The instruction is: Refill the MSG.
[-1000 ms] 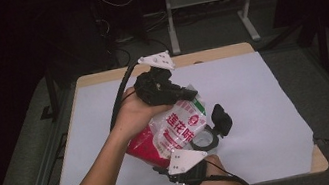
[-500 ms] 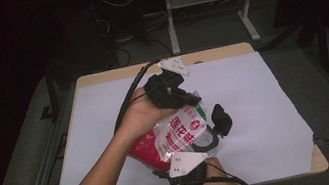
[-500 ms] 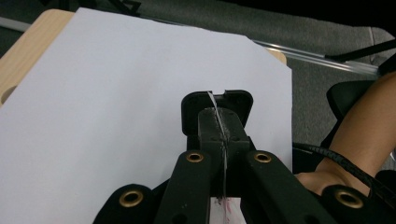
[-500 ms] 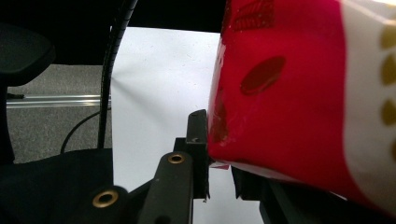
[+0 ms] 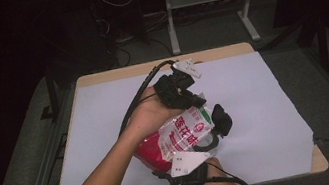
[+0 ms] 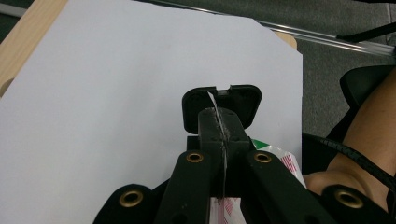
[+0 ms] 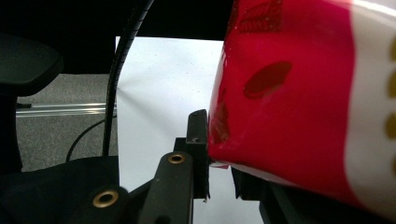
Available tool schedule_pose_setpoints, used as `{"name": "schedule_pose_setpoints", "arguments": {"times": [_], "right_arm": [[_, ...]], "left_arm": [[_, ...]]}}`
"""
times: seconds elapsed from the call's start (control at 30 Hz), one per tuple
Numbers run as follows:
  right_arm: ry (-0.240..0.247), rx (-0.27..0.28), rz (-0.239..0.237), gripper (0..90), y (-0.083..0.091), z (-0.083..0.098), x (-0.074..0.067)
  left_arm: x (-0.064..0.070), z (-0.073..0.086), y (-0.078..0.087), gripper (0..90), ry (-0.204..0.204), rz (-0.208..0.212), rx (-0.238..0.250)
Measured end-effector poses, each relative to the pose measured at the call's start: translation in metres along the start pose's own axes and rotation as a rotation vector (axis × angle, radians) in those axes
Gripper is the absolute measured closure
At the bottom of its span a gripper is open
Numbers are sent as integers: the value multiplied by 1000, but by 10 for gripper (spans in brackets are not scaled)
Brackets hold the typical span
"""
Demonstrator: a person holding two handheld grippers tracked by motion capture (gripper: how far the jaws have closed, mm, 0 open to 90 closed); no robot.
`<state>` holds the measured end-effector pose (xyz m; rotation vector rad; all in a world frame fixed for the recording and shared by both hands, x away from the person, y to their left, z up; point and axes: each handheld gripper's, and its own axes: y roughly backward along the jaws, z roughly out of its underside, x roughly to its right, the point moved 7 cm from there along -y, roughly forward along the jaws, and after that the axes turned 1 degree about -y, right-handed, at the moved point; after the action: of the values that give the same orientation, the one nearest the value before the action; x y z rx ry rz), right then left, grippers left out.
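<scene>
Red-and-white plastic bag (image 5: 180, 138), printed label: centre of the high view, low on the white sheet (image 5: 252, 83) over the table (image 5: 319, 164). Left gripper (image 6: 219, 114): jaws pressed together on a thin edge of the bag's film. Right gripper (image 7: 217, 154): jaws clamped on the bag's red bottom edge. Status, as judged: both grips made; bag apparently still sealed; pulling or tearing open remains.

Bare white sheet (image 5: 256, 107) open ahead of and to both sides of the left gripper (image 5: 193, 99), red-and-white bag (image 5: 180, 138) packed between left gripper and right gripper (image 5: 219, 126), blocking passage there, table edge (image 5: 319, 164) well beyond the right gripper
</scene>
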<state>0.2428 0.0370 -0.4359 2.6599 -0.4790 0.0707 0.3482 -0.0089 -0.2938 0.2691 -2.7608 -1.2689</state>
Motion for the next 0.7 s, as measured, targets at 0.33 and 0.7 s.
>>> {"name": "schedule_pose_setpoints", "arguments": {"times": [0.33, 0.7], "right_arm": [[-54, -3, -2, 786, 0, 2, 2], [-84, 3, 9, 787, 3, 3, 6]], "left_arm": [[-8, -2, -10, 899, -13, -3, -12], [-15, -6, -16, 900, -23, -20, -7]]}}
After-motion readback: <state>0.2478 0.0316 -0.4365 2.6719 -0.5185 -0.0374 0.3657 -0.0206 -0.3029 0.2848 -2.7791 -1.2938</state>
